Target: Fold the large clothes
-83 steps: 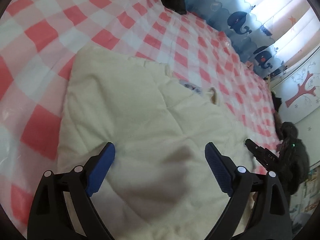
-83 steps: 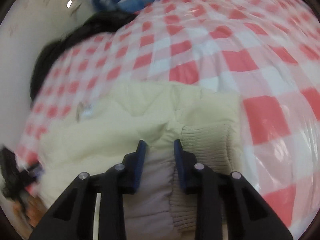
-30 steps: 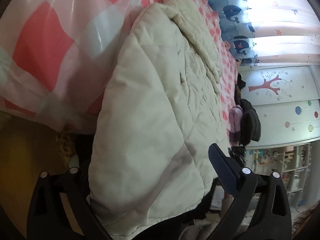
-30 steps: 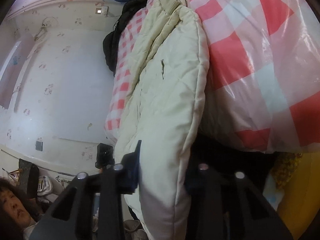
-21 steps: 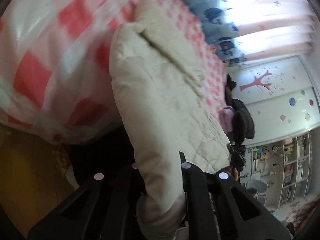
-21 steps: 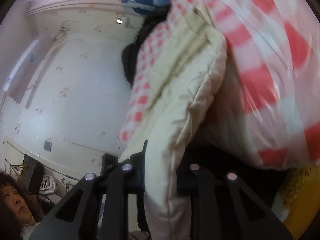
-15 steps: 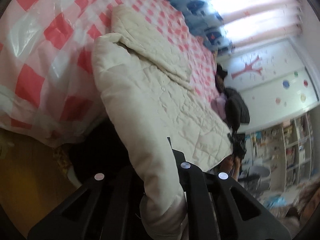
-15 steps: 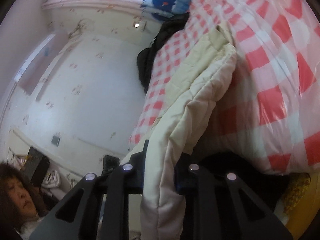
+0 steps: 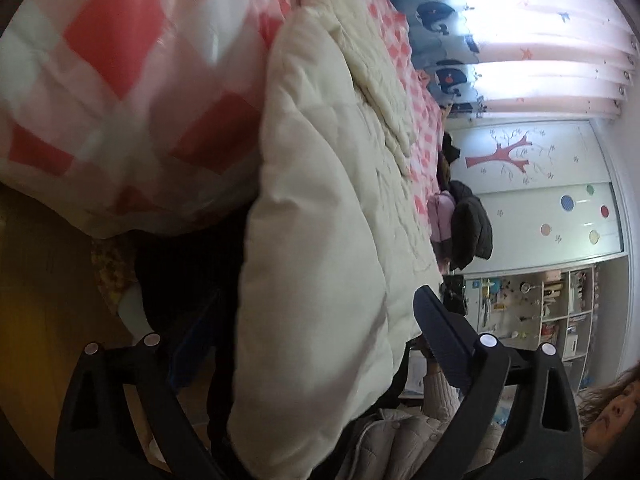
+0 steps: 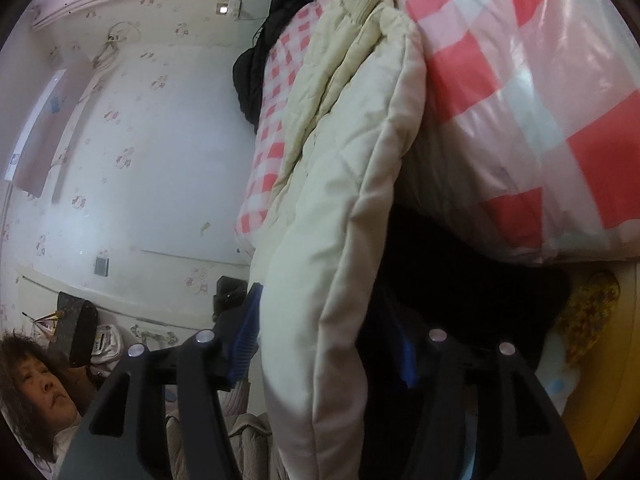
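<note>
Your left claw (image 9: 304, 332) has just been opening and its jaws now stand wide, released, with the hanging edge of the cream quilted coat (image 9: 332, 208) between them; the pads do not press on it. Your right claw (image 10: 328, 344) has also just been opening, and its blue pads (image 10: 245, 332) stand on both sides of the same thick edge without squeezing it. The coat lies on the bed with the red and white checked cover (image 9: 120, 80) and hangs over the bed's edge toward you. In the left wrist view the cover is at 10 o'clock, the curtain (image 9: 540, 40) at 1 o'clock and a wardrobe with a red tree picture (image 9: 540, 184) at 3 o'clock. In the right wrist view a black garment (image 10: 260, 64) lies at 12 o'clock.
</note>
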Tool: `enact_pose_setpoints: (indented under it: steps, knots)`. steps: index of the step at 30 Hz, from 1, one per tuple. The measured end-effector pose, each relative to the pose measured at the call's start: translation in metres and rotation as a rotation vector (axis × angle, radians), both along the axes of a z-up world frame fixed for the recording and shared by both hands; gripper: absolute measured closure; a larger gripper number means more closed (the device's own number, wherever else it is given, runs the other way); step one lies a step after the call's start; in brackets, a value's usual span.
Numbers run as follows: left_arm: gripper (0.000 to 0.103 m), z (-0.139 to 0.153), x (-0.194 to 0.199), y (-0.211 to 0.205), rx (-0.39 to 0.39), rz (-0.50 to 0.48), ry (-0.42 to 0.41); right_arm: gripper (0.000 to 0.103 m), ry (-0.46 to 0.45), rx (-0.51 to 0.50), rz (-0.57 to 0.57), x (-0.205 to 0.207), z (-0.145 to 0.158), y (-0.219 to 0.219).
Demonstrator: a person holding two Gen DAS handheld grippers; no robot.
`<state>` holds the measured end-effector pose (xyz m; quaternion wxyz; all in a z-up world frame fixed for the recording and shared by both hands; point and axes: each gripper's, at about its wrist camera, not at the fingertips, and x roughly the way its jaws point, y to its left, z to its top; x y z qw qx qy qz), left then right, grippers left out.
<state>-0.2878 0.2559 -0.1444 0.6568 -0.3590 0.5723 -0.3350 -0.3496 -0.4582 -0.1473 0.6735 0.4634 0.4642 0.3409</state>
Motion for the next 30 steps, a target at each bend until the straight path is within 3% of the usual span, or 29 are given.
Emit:
enact_pose_setpoints:
  steps: [6,7,8,10,11,14,17,22,25,28,30]
  knots:
    - [0.013,0.012,-0.001,-0.019,0.029,0.007,-0.060,0.047,-0.047,0.028,-0.019,-0.002,0.007,0.002]
    - [0.017,0.015,-0.002,-0.020,0.051,0.014,-0.071,0.047,-0.052,0.024,-0.025,-0.003,0.008,0.002]
    - [0.025,0.016,-0.001,-0.021,0.064,0.011,-0.075,0.047,-0.061,0.018,-0.028,-0.004,0.009,0.001]
    - [0.039,0.018,-0.002,-0.024,0.096,0.001,-0.078,0.070,-0.072,-0.019,-0.033,-0.006,0.011,0.004]
    - [0.052,0.018,-0.003,-0.025,0.108,-0.007,-0.083,0.074,-0.072,-0.039,-0.034,-0.006,0.011,0.005]
    - [0.077,0.022,-0.005,-0.027,0.136,-0.025,-0.110,0.079,-0.083,-0.050,-0.047,-0.009,0.010,0.007]
    - [0.089,0.033,-0.008,-0.029,0.128,-0.018,-0.148,0.081,-0.104,-0.035,-0.060,-0.010,0.014,0.008]
    - [0.094,0.067,-0.016,-0.029,0.076,-0.027,-0.238,0.081,-0.174,0.006,-0.078,-0.014,0.031,0.004]
    - [0.094,0.079,-0.022,-0.032,0.092,-0.068,-0.279,0.081,-0.194,-0.004,-0.062,-0.018,0.038,0.004]
    - [0.092,0.062,-0.022,-0.029,0.108,-0.110,-0.230,0.079,-0.161,-0.023,-0.035,-0.019,0.031,0.003]
    - [0.080,0.048,-0.021,-0.026,0.091,-0.108,-0.185,0.074,-0.121,-0.015,-0.021,-0.019,0.022,0.001]
